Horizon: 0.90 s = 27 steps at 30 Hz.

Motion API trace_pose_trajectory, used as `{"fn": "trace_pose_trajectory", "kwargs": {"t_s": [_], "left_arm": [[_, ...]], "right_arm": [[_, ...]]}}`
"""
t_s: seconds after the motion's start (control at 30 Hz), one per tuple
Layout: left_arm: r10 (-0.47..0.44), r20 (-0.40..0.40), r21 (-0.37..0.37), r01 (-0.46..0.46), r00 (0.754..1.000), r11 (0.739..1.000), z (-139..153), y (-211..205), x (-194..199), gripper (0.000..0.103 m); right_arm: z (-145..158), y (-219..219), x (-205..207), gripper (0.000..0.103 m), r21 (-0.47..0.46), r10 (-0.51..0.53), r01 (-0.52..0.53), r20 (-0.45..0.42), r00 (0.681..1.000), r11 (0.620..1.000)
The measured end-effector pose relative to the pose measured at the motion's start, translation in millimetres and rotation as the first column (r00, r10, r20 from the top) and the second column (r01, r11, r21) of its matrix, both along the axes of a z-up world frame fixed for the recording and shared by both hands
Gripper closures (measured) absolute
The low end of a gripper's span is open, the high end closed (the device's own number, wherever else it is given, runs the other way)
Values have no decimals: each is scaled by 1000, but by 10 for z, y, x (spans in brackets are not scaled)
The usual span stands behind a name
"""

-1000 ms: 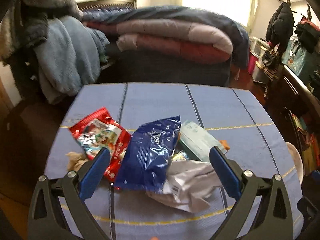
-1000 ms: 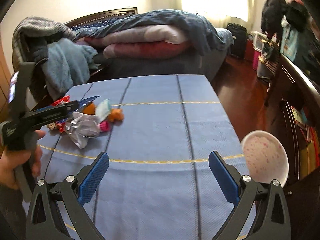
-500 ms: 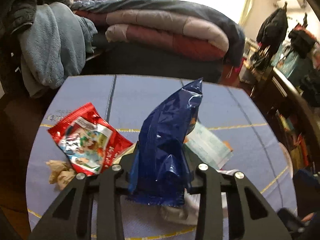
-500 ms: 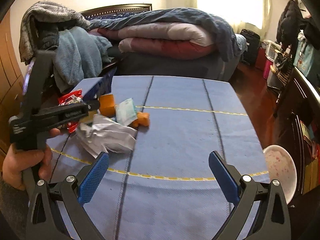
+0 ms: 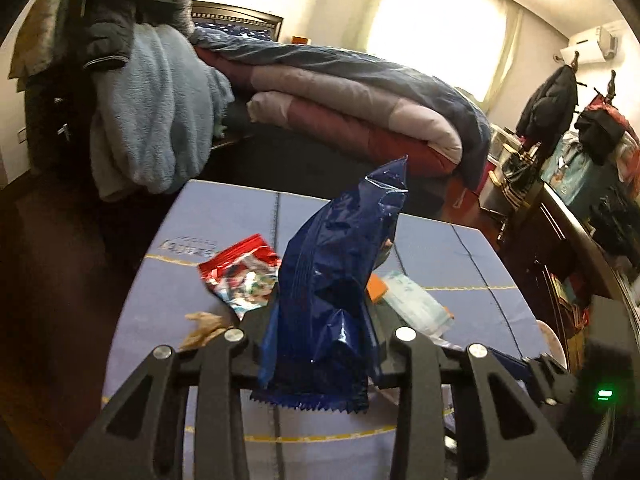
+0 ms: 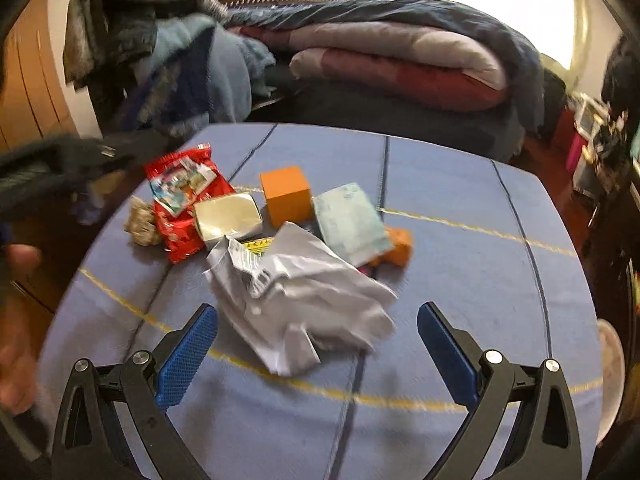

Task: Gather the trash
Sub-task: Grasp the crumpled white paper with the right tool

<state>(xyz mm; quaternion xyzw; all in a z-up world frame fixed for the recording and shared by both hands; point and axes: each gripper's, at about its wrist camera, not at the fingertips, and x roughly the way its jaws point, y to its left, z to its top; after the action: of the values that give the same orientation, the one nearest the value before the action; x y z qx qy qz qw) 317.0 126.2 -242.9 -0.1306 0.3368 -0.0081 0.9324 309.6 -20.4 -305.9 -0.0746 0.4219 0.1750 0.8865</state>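
1. Trash lies heaped on the blue surface [image 6: 460,208] — red packet [image 6: 182,196], orange box [image 6: 286,194], white crumpled bag [image 6: 304,296].
2. Left claw [image 5: 320,344] is clamped on the blue wrapper [image 5: 336,292], lifted upright.
3. Right claw [image 6: 318,350] stands wide apart, empty, just before the white bag.
4. Risk: the slick wrapper, pinched low, could slip out — or the limp bag could snag neighbours.

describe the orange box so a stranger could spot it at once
On the blue tablecloth, find the trash pile. The orange box stands at its far side, between a silver carton and a pale green packet. It is the only plain cube.
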Motion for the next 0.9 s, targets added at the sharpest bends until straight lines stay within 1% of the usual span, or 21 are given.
{"fn": "trace_pose_trajectory", "kwargs": {"t_s": [0.03, 0.1, 0.2, 0.23, 0.27, 0.3, 0.33, 0.37, 0.4, 0.43, 0.47, 0.6, 0.73, 0.8, 0.9], "left_arm": [[5, -1, -4, -5, 1000, 1000, -10, 30, -13, 68], [11, -7, -11, -12, 1000, 1000, -30, 85, -26, 67], [16, -11, -13, -16, 1000, 1000, -49, 153, -21, 67], [15, -12, -14, -15, 1000, 1000, -55, 163, -21, 67], [13, -14, -16, -14, 1000, 1000, -57, 163, -22, 67], [12, -13, -17, -12, 1000, 1000, -59, 156, -22, 67], [10, -12, -20, -10, 1000, 1000, -58, 146, -24, 67], [5, -11, -22, -6, 1000, 1000, -52, 128, -27, 67], [2, -10, -22, -2, 1000, 1000, -50, 122, -25, 67], [-3, -6, -23, 3, 1000, 1000, -40, 99, -29, 67], [-6, -3, -24, 6, 1000, 1000, -32, 86, -35, 66], [-27, 13, -27, 27, 1000, 999, 30, -3, -80, 66], [-60, 25, -28, 61, 998, 998, 75, -146, -141, 65], [-86, 30, -29, 86, 996, 996, 98, -261, -170, 65], [-120, 33, -28, 121, 992, 992, 119, -451, -205, 65]], "right_arm": [[-43, 61, 42, 4, -21, 8, -8, 0, 1000, 1000], [-104, 134, 93, 3, -33, 17, -17, 1, 1000, 999], [-118, 170, 123, 3, -24, 19, -19, 20, 1000, 1000], [-120, 162, 128, 6, -14, 19, -18, 17, 1000, 1000], [-112, 135, 130, 14, 11, 19, -19, 12, 1000, 1000], [-95, 114, 125, 17, 27, 23, -23, 13, 1000, 999], [-62, 93, 106, 26, 40, 28, -29, 20, 999, 999], [-23, 72, 82, 45, 50, 36, -37, 30, 999, 998], [3, 67, 74, 50, 58, 40, -42, 36, 999, 997], [28, 53, 61, 56, 57, 37, -40, 39, 999, 998], [43, 34, 50, 58, 59, 36, -38, 35, 999, 998], [90, -140, 16, 58, 138, 30, -31, 6, 1000, 990], [191, -423, -94, 58, 213, 13, -13, 1, 1000, 977], [241, -554, -171, 58, 231, -7, 6, 2, 1000, 973], [296, -742, -262, 58, 233, -38, 34, 9, 999, 972]]}}
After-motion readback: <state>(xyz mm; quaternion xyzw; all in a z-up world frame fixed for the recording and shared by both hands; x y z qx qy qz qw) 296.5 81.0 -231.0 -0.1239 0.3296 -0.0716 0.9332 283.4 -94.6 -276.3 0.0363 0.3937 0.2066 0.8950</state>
